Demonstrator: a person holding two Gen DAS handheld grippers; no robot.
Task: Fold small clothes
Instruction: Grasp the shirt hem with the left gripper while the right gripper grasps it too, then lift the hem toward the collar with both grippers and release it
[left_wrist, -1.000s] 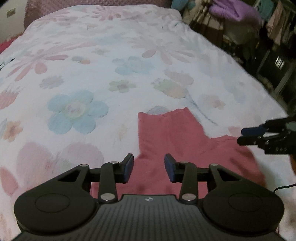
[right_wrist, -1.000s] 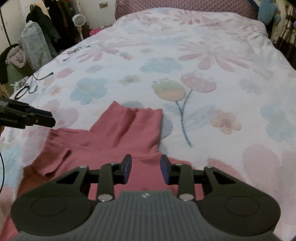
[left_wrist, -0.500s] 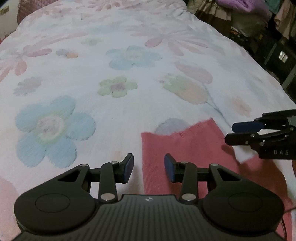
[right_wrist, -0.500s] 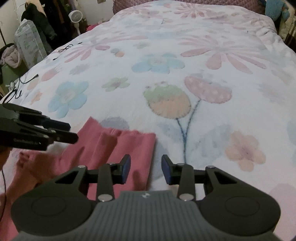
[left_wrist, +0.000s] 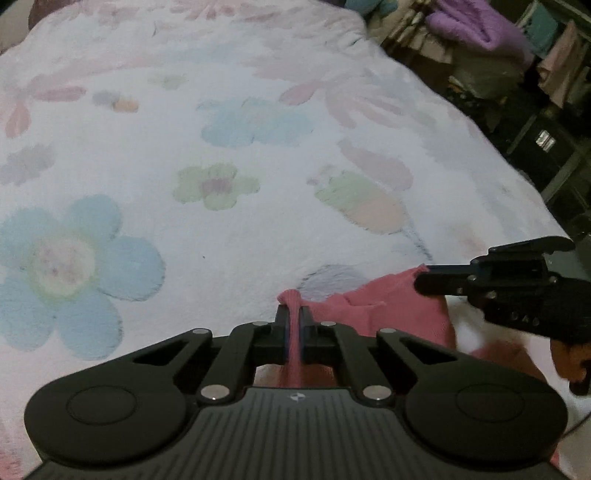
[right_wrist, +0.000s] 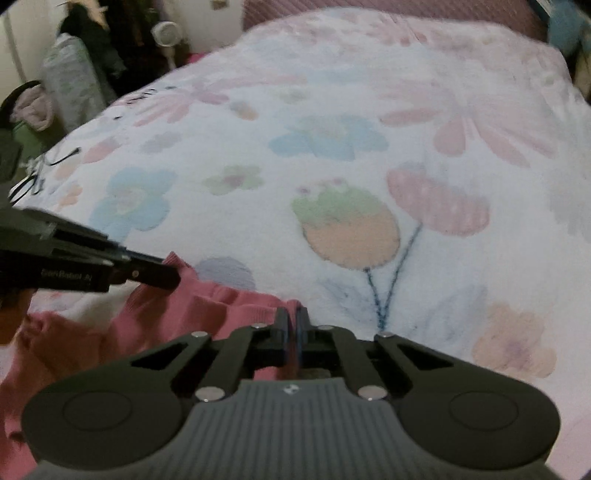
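Two grippers, left gripper and right gripper, each pinch a far corner of a soft, light pink garment; corners suit gripping limp knit.

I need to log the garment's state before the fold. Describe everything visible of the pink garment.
The pink garment looks like a soft, ribbed knit. It lies rumpled near the close edge of the floral bedspread. The far hem is pinched at both corners: the left gripper is shut on a bunched-up ridge of fabric, and the right gripper is shut on the opposite corner. The stretch between them sags in folds. The rest trails toward the camera, partly hidden behind the grippers.
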